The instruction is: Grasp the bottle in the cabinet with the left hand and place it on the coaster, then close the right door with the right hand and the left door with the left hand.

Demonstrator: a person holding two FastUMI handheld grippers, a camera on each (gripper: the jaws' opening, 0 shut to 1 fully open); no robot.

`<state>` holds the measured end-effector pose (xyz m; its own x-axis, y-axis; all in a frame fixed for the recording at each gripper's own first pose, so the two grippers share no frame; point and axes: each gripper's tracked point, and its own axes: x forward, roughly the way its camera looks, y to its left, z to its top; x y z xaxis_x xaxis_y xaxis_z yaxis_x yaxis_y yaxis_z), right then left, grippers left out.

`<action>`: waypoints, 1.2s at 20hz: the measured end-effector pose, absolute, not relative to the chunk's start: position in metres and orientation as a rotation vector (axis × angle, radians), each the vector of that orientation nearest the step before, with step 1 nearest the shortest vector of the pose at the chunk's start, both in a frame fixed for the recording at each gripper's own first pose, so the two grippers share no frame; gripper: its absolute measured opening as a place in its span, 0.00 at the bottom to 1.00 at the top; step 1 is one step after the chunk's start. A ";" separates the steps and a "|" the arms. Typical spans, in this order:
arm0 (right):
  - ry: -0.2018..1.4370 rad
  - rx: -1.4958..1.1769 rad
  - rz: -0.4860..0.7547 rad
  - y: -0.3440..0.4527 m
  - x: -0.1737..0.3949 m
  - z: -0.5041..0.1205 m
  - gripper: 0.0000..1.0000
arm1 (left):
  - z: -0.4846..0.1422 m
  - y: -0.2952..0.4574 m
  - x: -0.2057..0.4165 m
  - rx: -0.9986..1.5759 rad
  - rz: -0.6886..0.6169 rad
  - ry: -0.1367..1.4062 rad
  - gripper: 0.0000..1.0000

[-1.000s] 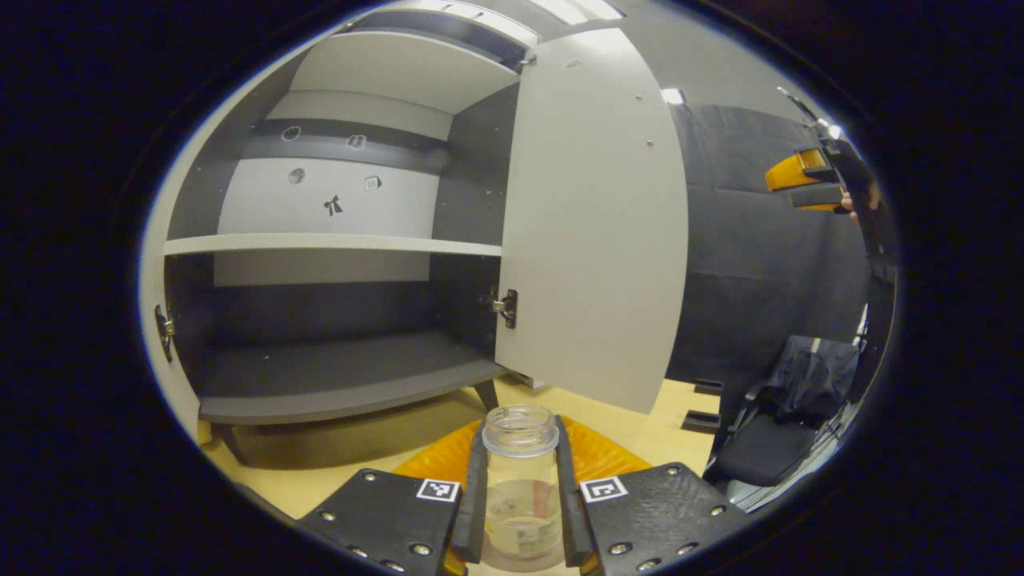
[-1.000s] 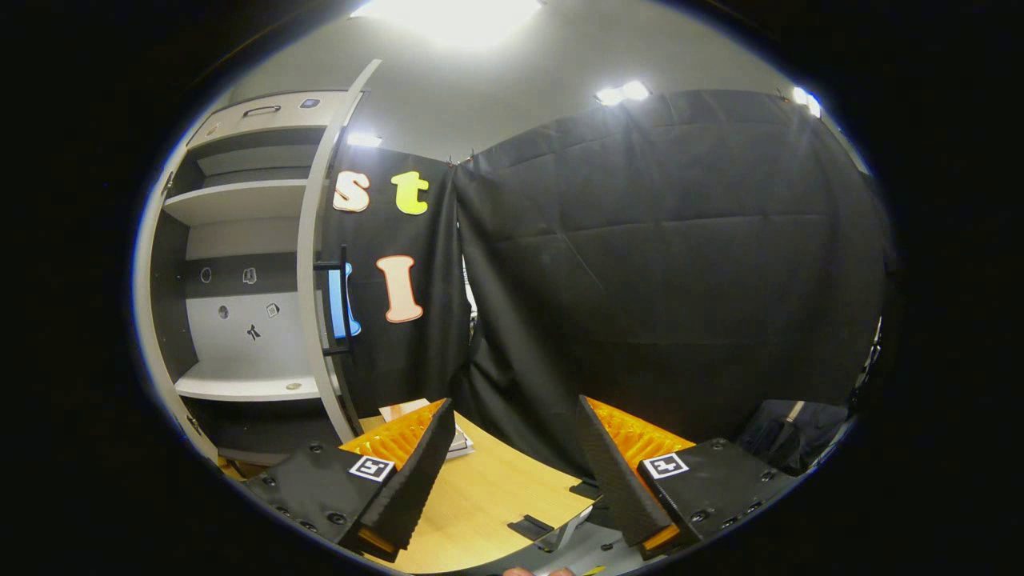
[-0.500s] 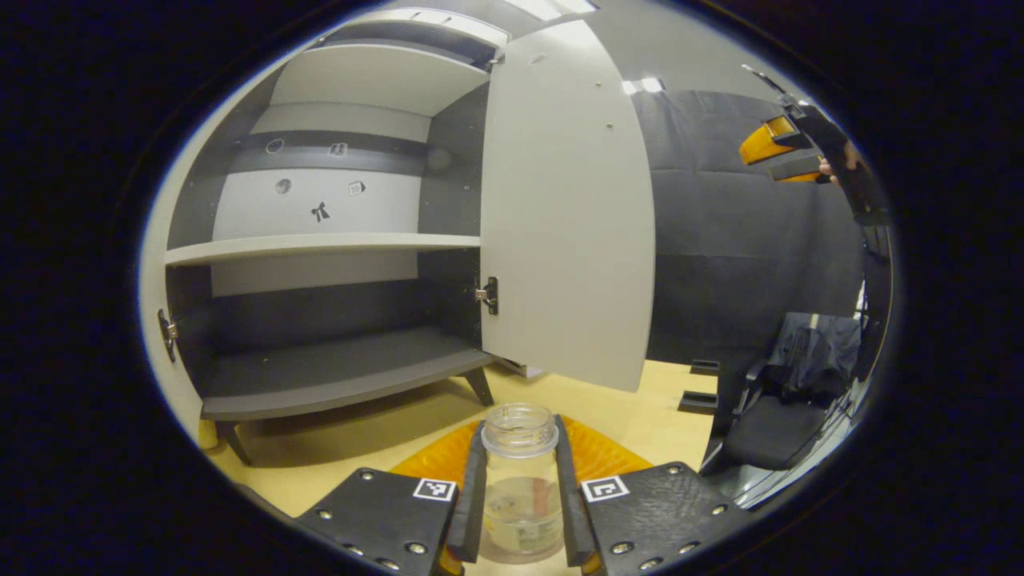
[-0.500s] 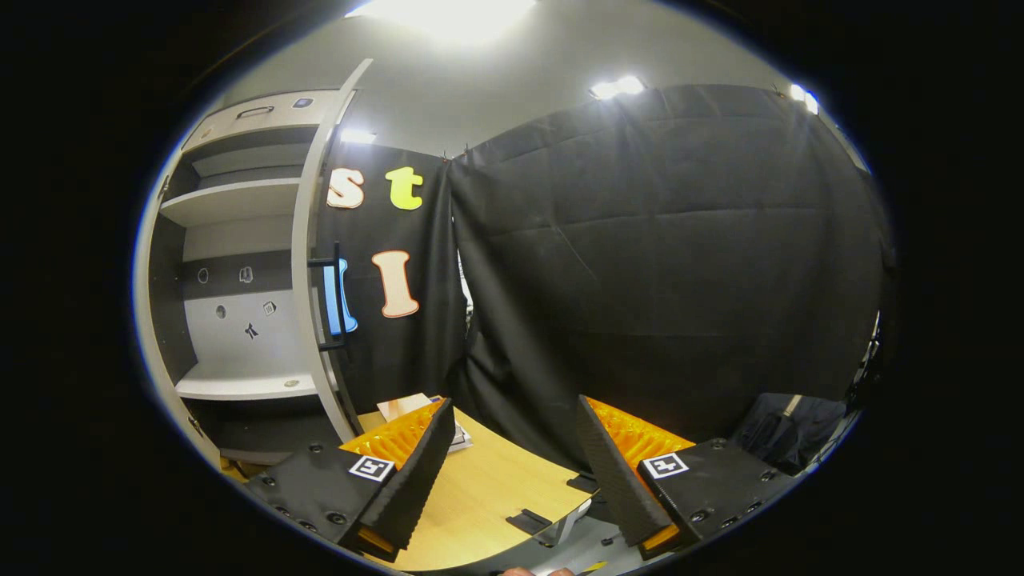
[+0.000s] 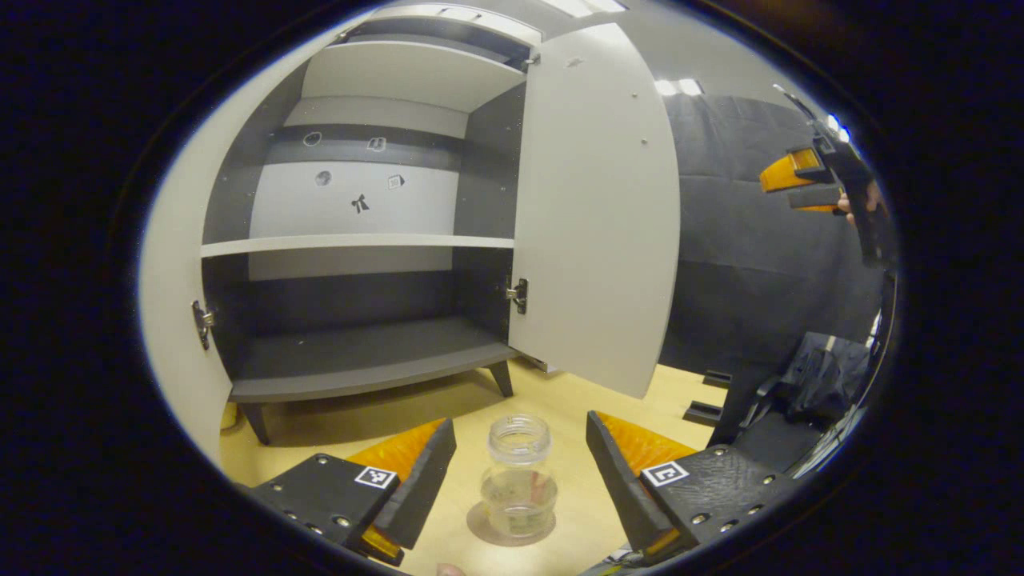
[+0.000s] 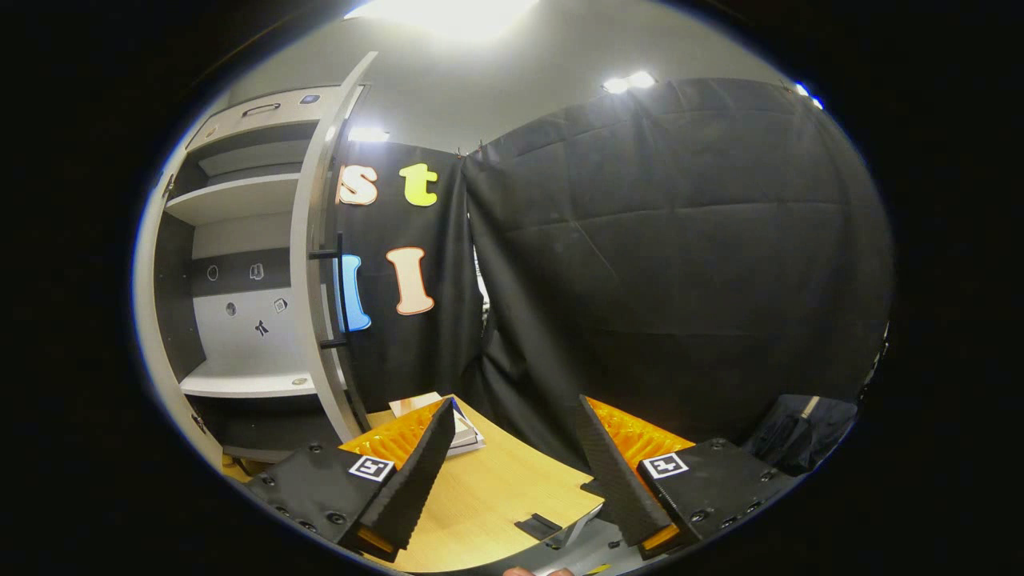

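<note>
A clear, lidless glass bottle [image 5: 518, 475] stands upright on a round brownish coaster [image 5: 488, 534] on the wooden table. My left gripper [image 5: 520, 464] is open, its fingers spread well apart on either side of the bottle without touching it. Behind it the cabinet [image 5: 360, 320] stands with both doors swung out; the right door [image 5: 596, 216] hangs wide. My right gripper [image 6: 512, 456] is open and holds nothing, raised in the air to the right of the right door [image 6: 312, 264], whose black handle [image 6: 340, 296] faces it. In the left gripper view the right gripper [image 5: 808, 180] appears far right, held by a hand.
The left door [image 5: 172, 304] edges the left gripper view. A stack of books [image 6: 460, 420] lies on the table [image 6: 488, 496] near the cabinet's foot. A dark chair [image 5: 816, 384] stands past the table's right edge. Black cloth [image 6: 680, 264] walls the booth.
My left gripper has opened and let go of the bottle, which now stands on the coaster; the gripper has drawn back a little. The right gripper has barely shifted.
</note>
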<state>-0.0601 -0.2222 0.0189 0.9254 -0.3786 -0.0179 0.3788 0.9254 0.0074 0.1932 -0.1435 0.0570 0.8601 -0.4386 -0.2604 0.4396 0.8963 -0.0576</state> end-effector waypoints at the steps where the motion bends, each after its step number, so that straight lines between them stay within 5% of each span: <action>1: 0.019 0.014 -0.368 -0.224 -0.051 0.017 0.97 | 0.070 -0.142 0.186 -0.013 -0.441 0.269 1.00; 6: 0.018 0.006 -0.256 -0.236 -0.008 0.023 0.97 | 0.147 -0.116 0.156 -0.058 -0.228 0.218 0.95; 9: 0.044 0.051 -0.149 -0.231 0.016 0.032 0.97 | 0.194 -0.076 0.149 -0.018 0.024 0.220 1.00; 10: 0.044 0.055 -0.113 -0.230 0.023 0.039 0.97 | 0.216 -0.069 0.147 -0.012 0.091 0.197 0.89; 11: 0.040 0.050 -0.078 -0.231 0.030 0.046 0.97 | 0.237 -0.063 0.144 -0.003 0.146 0.177 1.00; 13: 0.029 0.022 -0.012 -0.231 0.046 0.059 0.97 | 0.273 -0.050 0.136 0.029 0.235 0.142 1.00; 24: -0.050 0.007 0.287 -0.187 0.102 0.132 0.97 | 0.371 -0.025 0.130 -0.003 0.419 0.089 1.00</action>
<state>0.1023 -0.1867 0.1323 0.9578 0.2830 0.0501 -0.2833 0.9590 0.0003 0.1299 -0.0250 0.3714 0.9098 0.4058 -0.0873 -0.4060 0.9137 0.0157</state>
